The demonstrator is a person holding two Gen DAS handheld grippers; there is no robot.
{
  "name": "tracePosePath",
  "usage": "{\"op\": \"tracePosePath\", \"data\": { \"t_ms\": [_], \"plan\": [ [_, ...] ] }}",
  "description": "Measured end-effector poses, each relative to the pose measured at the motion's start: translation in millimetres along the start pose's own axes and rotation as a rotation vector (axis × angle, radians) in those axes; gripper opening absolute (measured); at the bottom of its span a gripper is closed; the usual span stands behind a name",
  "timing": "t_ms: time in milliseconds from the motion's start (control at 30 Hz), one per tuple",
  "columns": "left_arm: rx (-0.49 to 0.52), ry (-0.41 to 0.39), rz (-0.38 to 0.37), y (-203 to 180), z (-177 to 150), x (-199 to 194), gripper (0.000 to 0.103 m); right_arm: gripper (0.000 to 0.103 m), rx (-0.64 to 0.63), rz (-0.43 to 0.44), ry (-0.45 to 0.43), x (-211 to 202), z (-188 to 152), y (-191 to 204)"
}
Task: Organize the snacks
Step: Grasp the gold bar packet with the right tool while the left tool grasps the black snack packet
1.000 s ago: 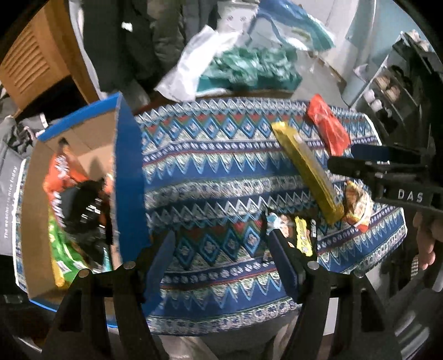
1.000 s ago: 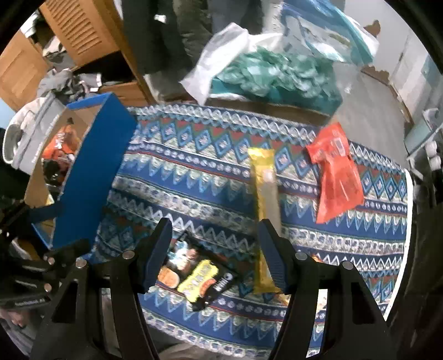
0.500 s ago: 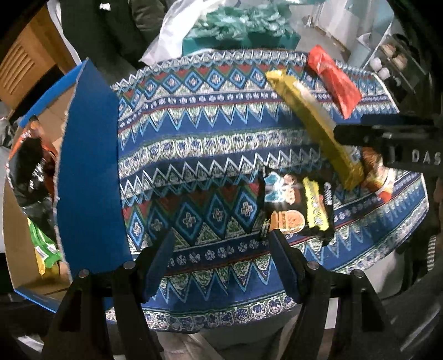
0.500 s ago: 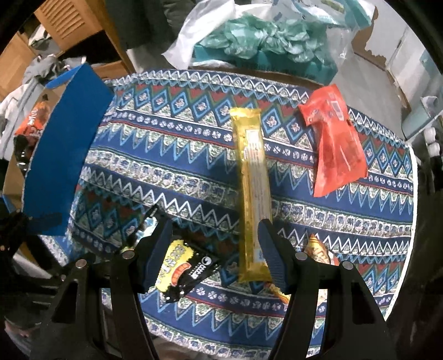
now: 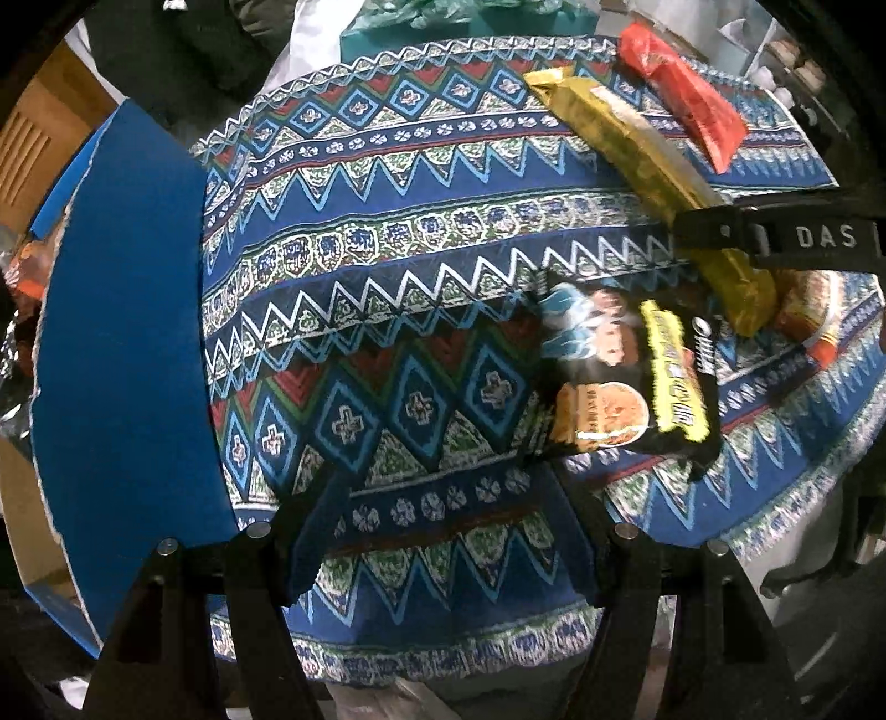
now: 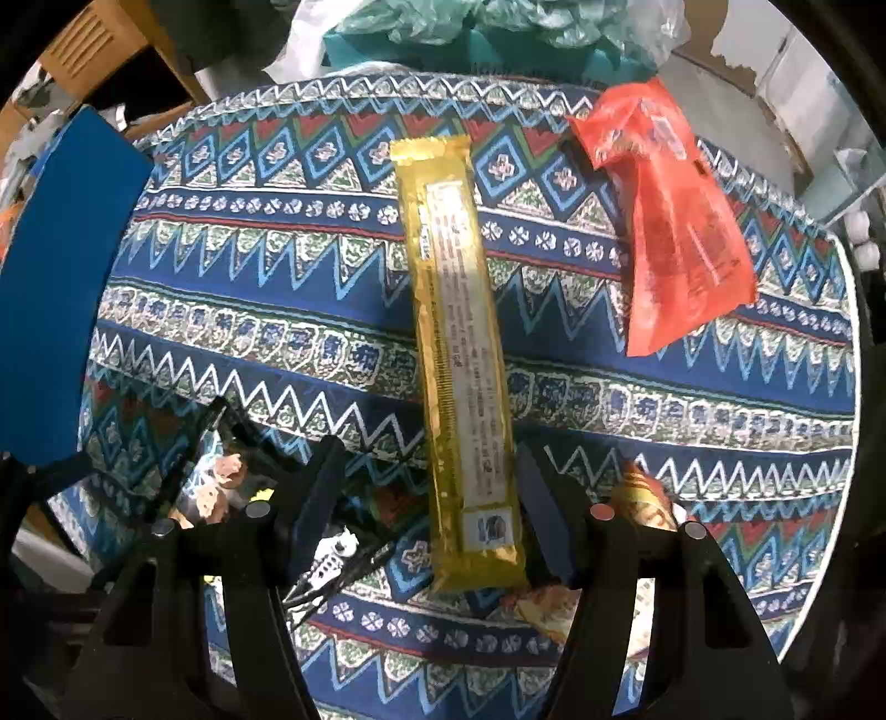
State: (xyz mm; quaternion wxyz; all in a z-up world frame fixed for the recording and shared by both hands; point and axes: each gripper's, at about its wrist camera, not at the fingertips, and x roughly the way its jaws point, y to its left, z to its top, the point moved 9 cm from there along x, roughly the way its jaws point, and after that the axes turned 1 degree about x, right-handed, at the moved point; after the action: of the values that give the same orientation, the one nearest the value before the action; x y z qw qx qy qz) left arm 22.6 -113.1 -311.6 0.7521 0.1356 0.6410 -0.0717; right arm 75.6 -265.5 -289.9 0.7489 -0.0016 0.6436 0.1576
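A round table under a patterned blue cloth [image 5: 387, 310] carries the snacks. In the left wrist view my left gripper [image 5: 443, 495] is open over bare cloth, with a black snack packet [image 5: 626, 382] just to the right of its right finger. Behind that lie a long yellow packet [image 5: 626, 149] and a red packet [image 5: 686, 105]. In the right wrist view my right gripper [image 6: 432, 468] is open above the near end of the yellow packet [image 6: 454, 332], not touching it. The red packet [image 6: 675, 232] lies to the right, and the black packet [image 6: 219, 487] shows partly at lower left.
A blue box flap [image 5: 122, 354] stands at the table's left edge, with the cardboard box's inside mostly out of frame. A small orange packet [image 6: 645, 498] lies by the right gripper's right finger. Teal bags [image 6: 487, 33] sit beyond the table. The right gripper's body [image 5: 786, 238] crosses the yellow packet.
Both grippers have come down toward the table, so the snacks look larger. The box has slid out of the left view and the black packet has come closer.
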Motion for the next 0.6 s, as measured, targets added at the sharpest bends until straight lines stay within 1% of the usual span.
{"op": "tracePosePath", "data": {
  "t_ms": [133, 200, 267, 300, 333, 367, 467, 600],
  "plan": [
    [-0.014, 0.008, 0.031, 5, 8, 11, 0.072, 0.064, -0.003, 0.000, 0.009, 10, -1, -4],
    [-0.032, 0.012, 0.041, 8, 12, 16, 0.072, 0.058, -0.010, 0.000, 0.013, 14, -3, -6],
    [-0.055, 0.014, 0.047, 12, 19, 20, 0.072, 0.048, -0.019, -0.015, 0.020, 17, -5, -9],
    [-0.064, 0.010, 0.049, 14, 23, 21, 0.073, 0.045, -0.022, -0.023, 0.023, 18, -6, -11],
    [-0.069, 0.003, 0.050, 16, 27, 21, 0.073, 0.037, -0.024, -0.027, 0.025, 19, -8, -11],
    [-0.074, 0.001, 0.051, 16, 31, 22, 0.073, 0.032, -0.023, -0.027, 0.026, 20, -9, -11],
    [-0.080, -0.008, 0.055, 15, 43, 24, 0.074, 0.032, -0.019, -0.009, 0.031, 20, -16, -11],
    [-0.088, -0.021, 0.064, 11, 60, 26, 0.074, 0.030, -0.018, 0.013, 0.042, 17, -37, -10]
  ]
}}
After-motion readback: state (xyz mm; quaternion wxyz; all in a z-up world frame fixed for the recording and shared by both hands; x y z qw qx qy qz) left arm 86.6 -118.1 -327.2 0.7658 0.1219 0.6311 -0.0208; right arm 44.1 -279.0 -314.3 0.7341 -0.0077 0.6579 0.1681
